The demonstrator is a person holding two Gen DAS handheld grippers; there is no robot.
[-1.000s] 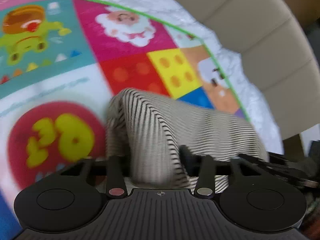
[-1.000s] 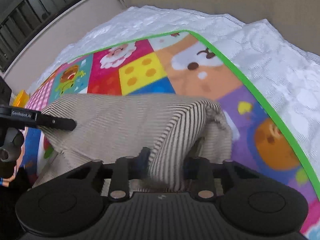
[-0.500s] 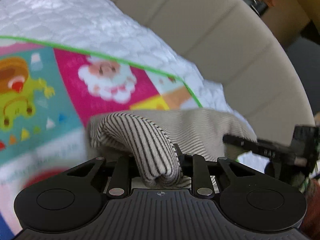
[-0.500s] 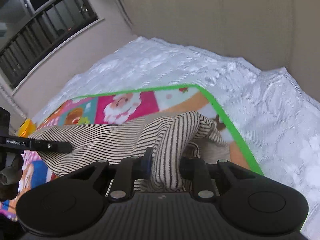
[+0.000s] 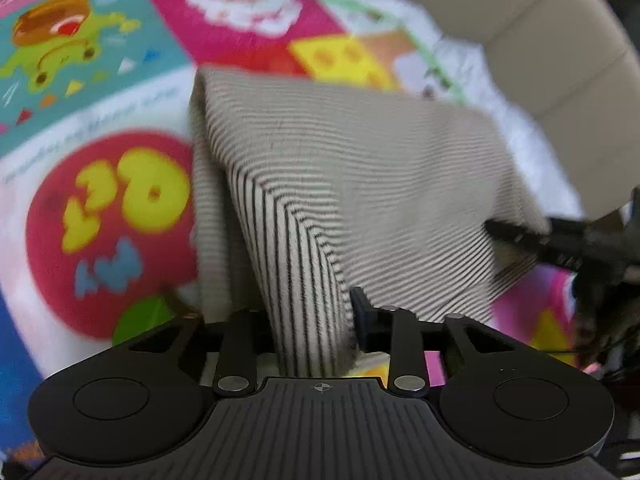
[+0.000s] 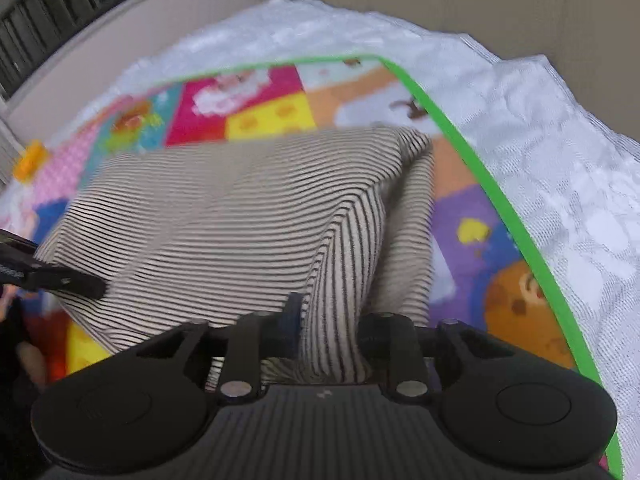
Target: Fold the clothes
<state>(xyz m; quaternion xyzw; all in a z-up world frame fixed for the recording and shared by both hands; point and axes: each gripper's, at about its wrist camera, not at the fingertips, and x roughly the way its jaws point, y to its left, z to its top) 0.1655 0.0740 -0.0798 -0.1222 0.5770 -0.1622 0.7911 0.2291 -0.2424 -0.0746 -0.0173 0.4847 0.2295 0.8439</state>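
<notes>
Left gripper: a bunched ridge of the beige knit garment with thin black stripes runs straight down between its jaws. The jaws have just been opening; they stand part-way apart, and the fold fills the gap against the right jaw. Whether the pads still press on the cloth cannot be told. Ahead of the jaws the garment spreads wide and slopes away to the right, where the black tip of the right gripper meets its far corner.

Right gripper: a matching ridge of the same garment sits between its jaws, which have also just been opening. Cloth fills the gap here too; a firm pinch cannot be confirmed. To the left of these jaws the garment stretches as a taut sheet toward the left gripper's finger, which touches its left edge.

Beyond and beside both sets of jaws lies a colourful cartoon-print play mat with a green border, on a white textured bedcover. A beige padded headboard stands past the mat.
</notes>
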